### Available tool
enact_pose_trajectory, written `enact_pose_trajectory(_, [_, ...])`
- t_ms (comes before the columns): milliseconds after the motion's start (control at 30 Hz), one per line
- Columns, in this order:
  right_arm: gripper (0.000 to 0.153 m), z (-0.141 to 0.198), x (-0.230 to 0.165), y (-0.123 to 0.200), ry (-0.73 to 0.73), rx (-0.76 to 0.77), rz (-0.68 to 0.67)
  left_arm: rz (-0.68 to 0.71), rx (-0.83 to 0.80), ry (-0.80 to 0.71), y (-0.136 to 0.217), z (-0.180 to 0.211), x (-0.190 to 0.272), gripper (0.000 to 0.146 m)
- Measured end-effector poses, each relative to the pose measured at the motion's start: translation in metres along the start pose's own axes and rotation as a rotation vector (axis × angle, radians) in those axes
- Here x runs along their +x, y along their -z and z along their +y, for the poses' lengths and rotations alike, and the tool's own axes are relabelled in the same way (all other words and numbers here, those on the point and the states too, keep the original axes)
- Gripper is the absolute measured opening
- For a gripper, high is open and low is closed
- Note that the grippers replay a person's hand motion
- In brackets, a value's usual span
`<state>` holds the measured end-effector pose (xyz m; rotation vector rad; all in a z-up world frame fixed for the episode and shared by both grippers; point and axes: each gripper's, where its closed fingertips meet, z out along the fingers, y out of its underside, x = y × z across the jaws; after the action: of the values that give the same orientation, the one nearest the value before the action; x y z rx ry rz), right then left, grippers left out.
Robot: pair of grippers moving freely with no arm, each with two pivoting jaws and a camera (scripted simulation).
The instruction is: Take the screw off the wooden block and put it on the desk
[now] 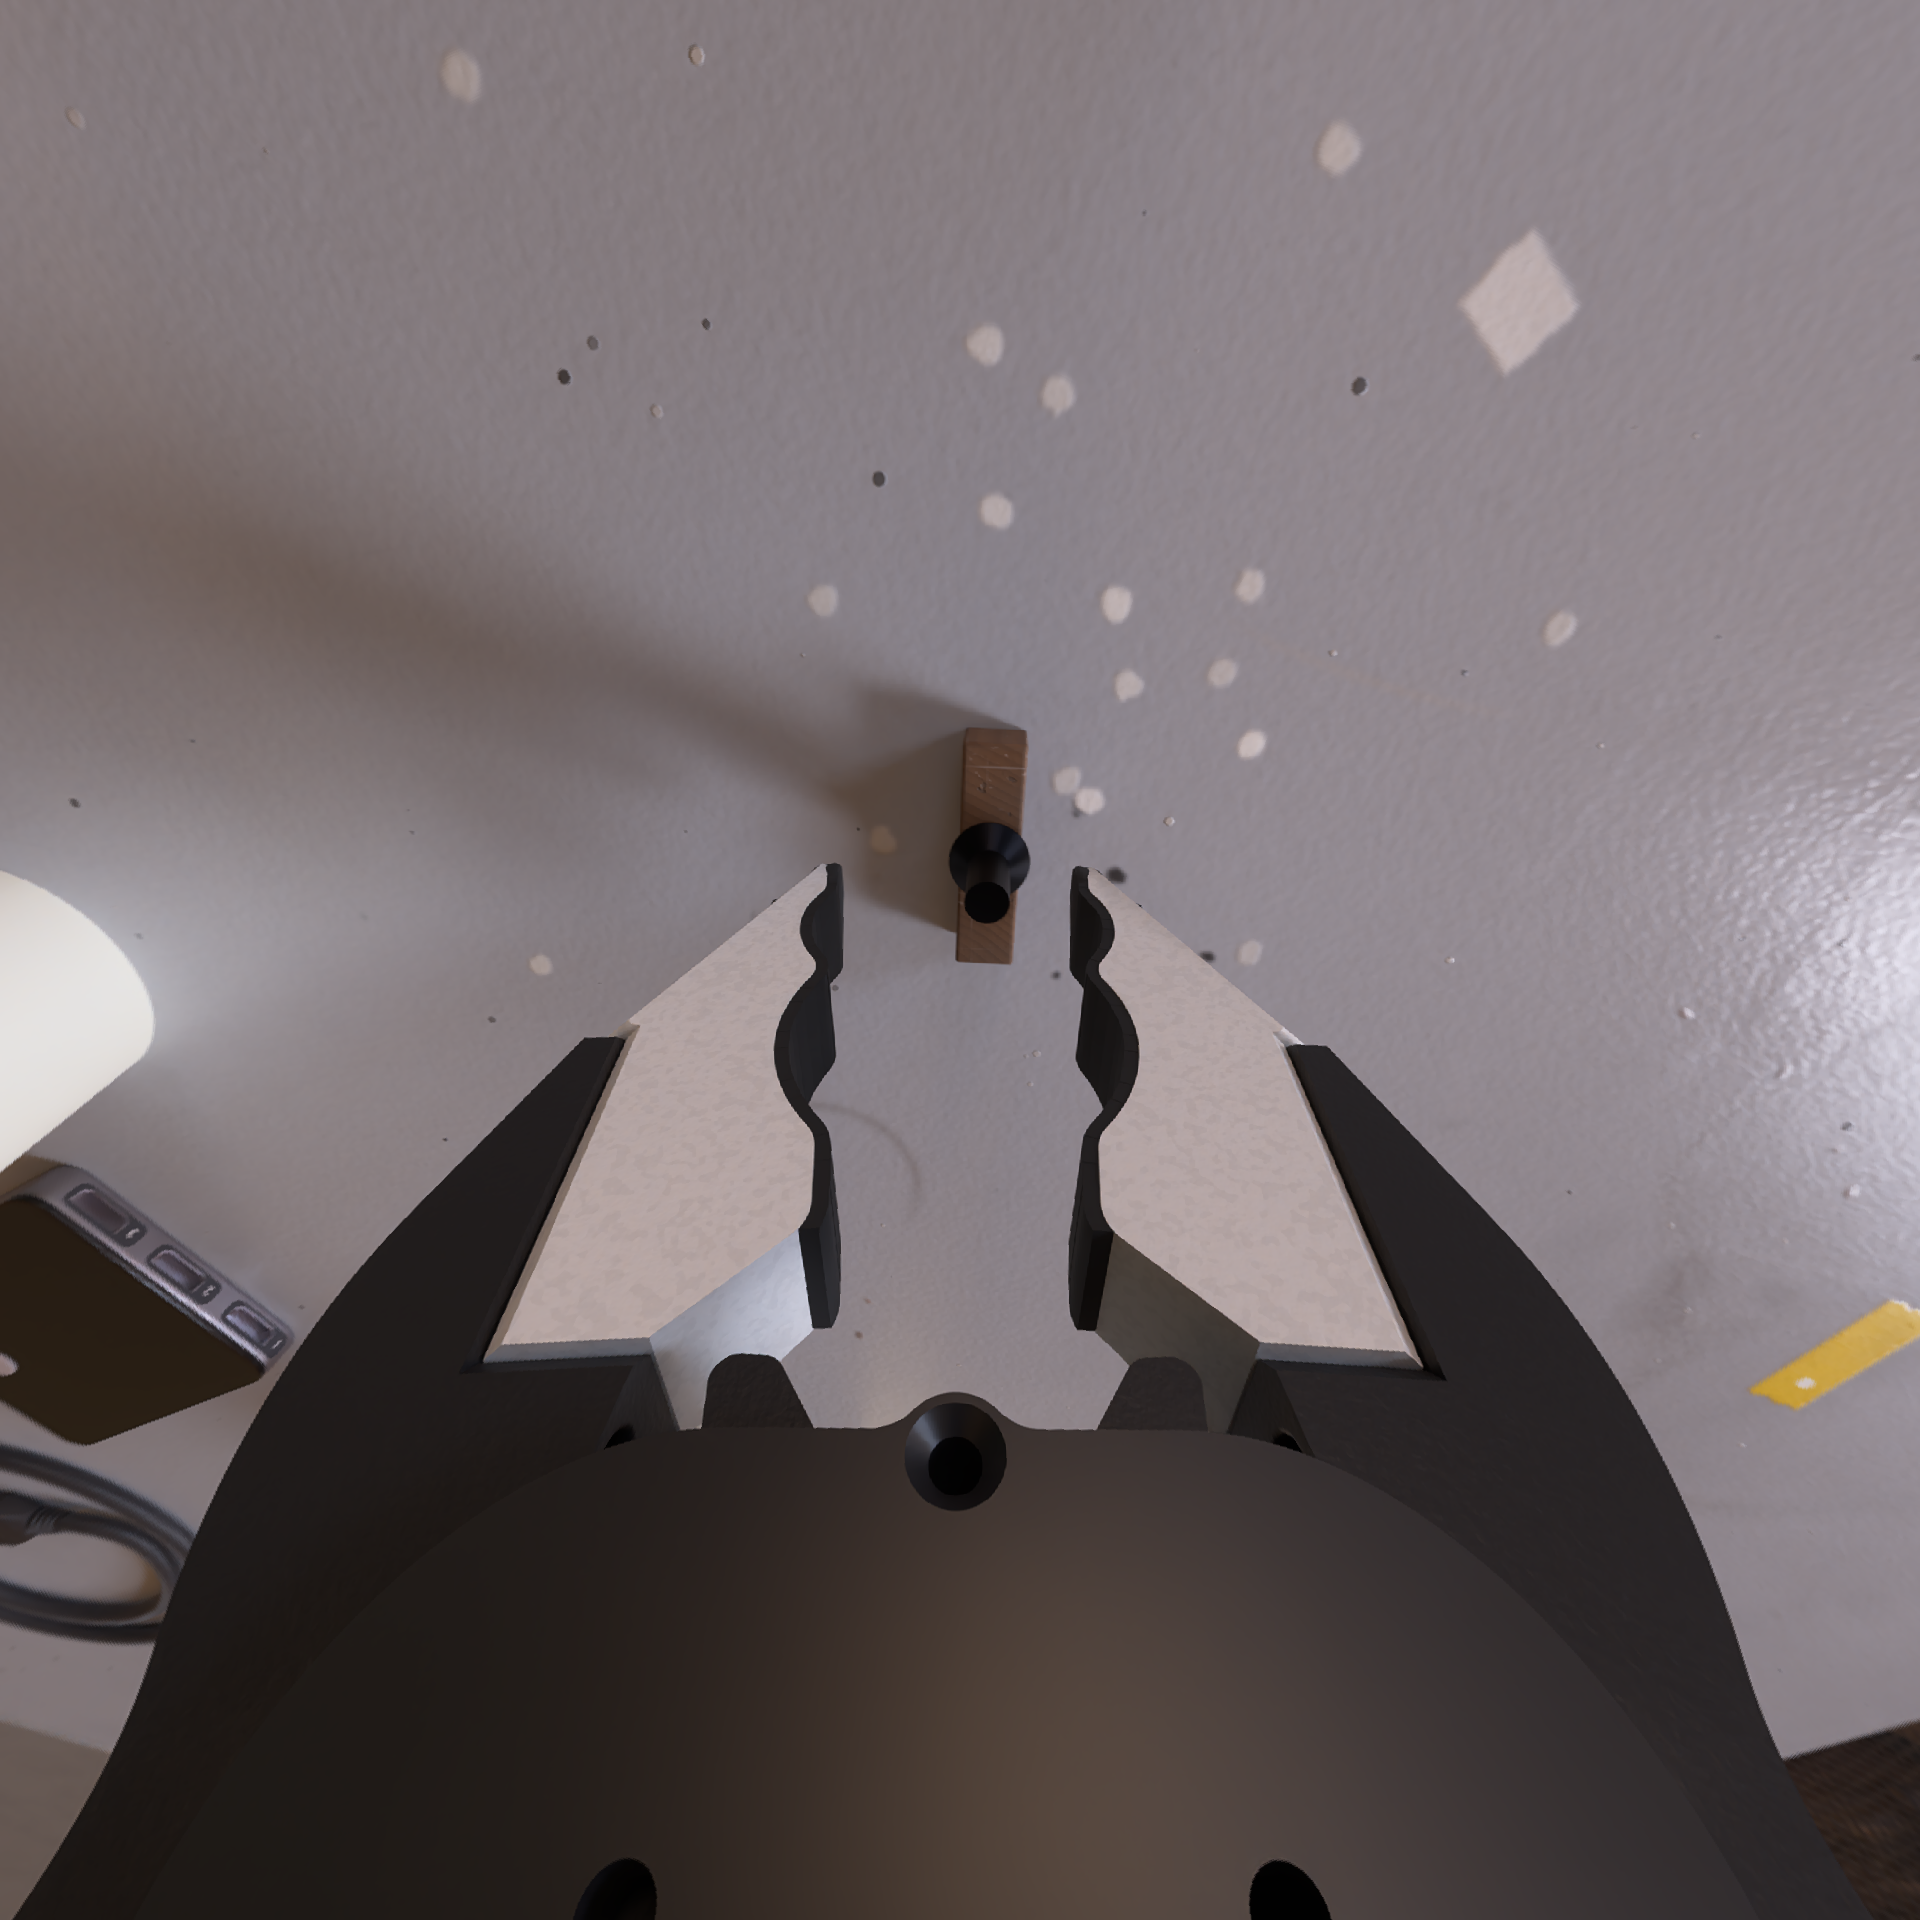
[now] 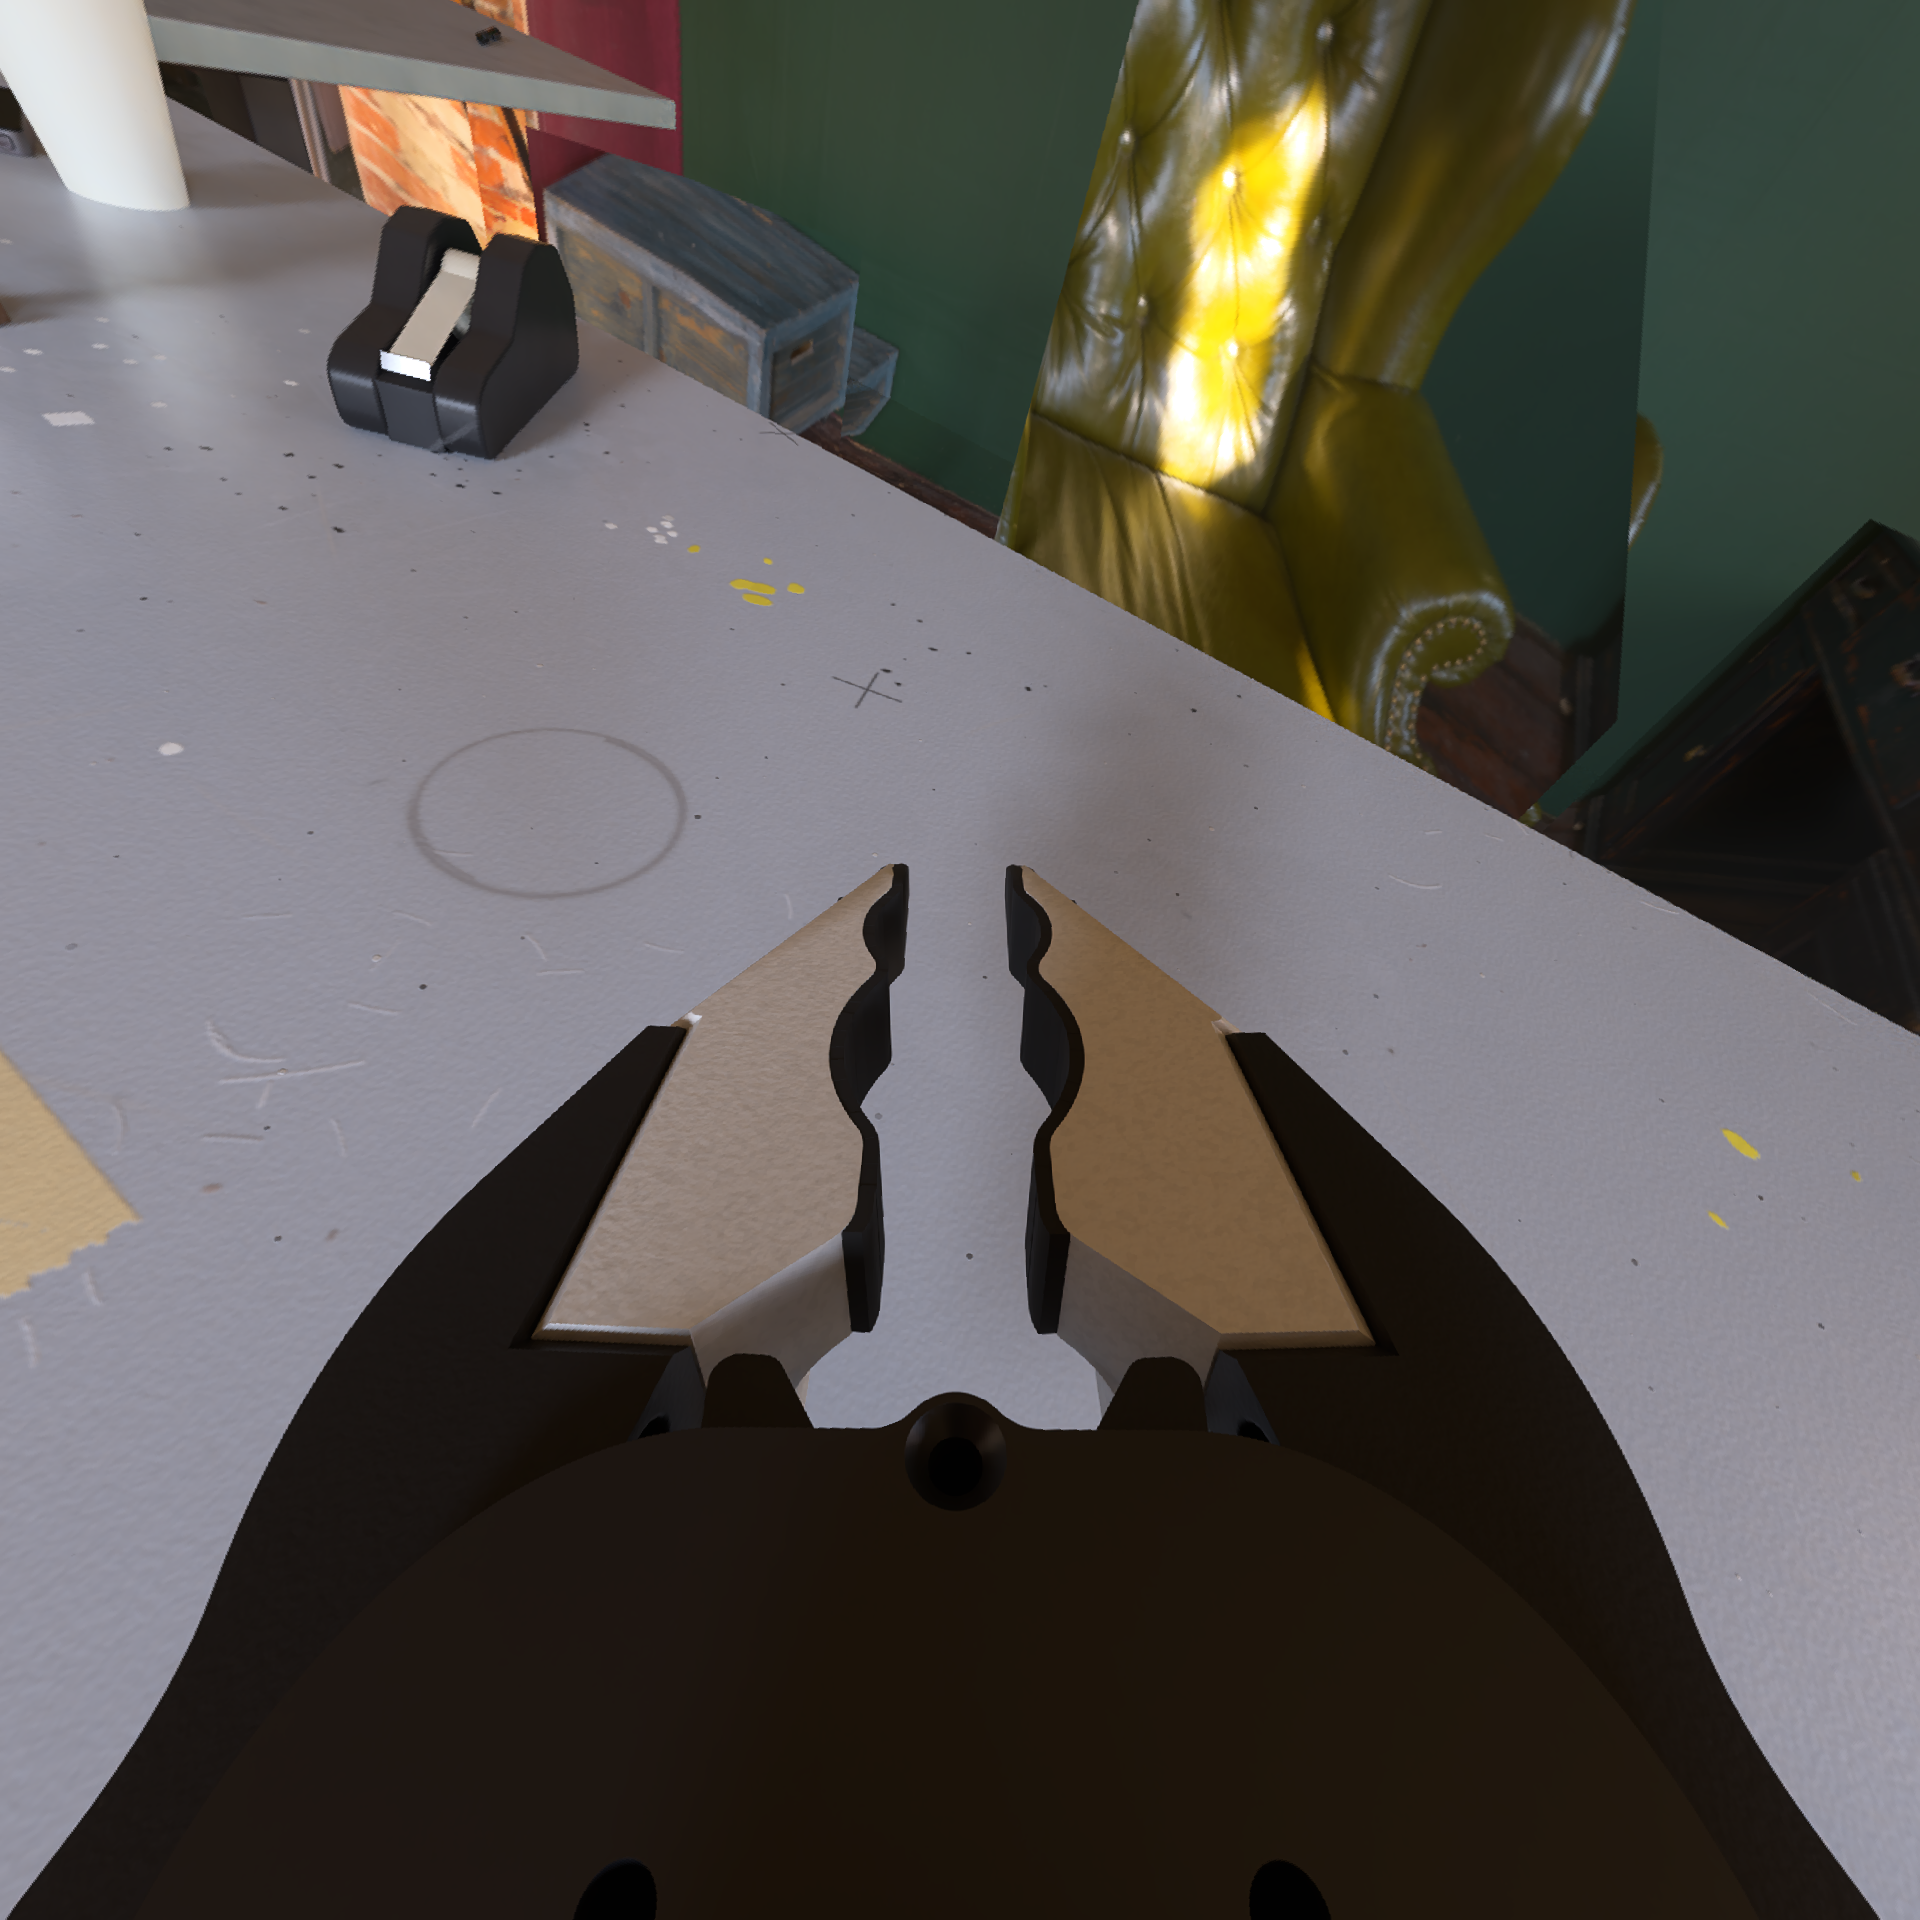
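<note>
Left gripper hangs released above the bench, its fingers flanking the black screw standing on the wooden block; right gripper is released, empty.

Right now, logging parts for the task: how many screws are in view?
1. The black flared-head screw stands on the small brown wooden block, just ahead of the open left tool. None shows in the right wrist view.

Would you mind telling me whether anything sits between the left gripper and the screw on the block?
Nothing visible does. The left gripper is open, and the screw stands on the block just beyond its tips, in line with the gap.
</note>
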<state>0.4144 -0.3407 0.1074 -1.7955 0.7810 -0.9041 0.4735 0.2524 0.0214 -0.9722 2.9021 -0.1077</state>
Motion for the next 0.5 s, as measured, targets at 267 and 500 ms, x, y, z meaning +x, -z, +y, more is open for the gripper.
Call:
enact_pose_trajectory(267, [0.018, 0.0, 0.0, 0.0, 0.0, 0.001, 0.001, -0.021, 0.014, -0.01, 0.006, 0.002, -0.004, 0.041])
enact_pose_trajectory(500, [0.018, 0.001, 0.0, 0.0, 0.002, -0.006, 0.0, 0.039, 0.029, -0.015, 0.007, 0.001, 0.005, 0.009])
